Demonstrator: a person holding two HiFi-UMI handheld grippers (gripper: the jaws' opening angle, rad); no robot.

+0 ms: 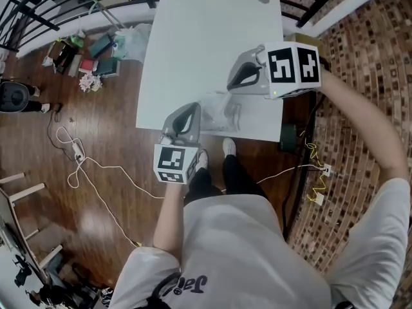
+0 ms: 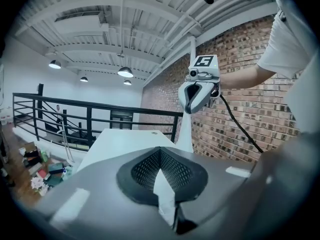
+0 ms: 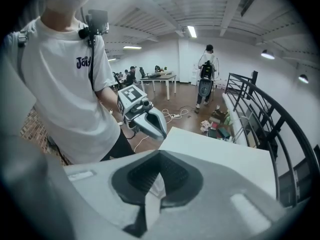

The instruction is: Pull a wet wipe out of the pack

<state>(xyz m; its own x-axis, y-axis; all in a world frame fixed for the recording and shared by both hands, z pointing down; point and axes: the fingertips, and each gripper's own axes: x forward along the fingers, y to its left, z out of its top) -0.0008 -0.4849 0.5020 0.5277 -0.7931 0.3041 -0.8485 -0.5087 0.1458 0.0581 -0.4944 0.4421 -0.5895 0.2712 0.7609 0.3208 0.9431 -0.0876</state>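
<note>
One wet wipe (image 1: 221, 111) is counted, a thin pale sheet hanging in the air over the near edge of the single white table (image 1: 193, 37), between the two grippers. The right gripper (image 3: 152, 189) is fully closed, with a corner of the sheet pinched between its pads. The left gripper (image 2: 161, 184) is likewise closed on a white fold (image 2: 162, 191). Whether that is the sheet's far end or the pack's edge cannot be told, and no separate pack is made out. The wipe is judged very light, limp and damp, so it is likely to cling, slip and tear if jerked. It is best taken by a corner or folded edge, with the pull kept slow and even.
</note>
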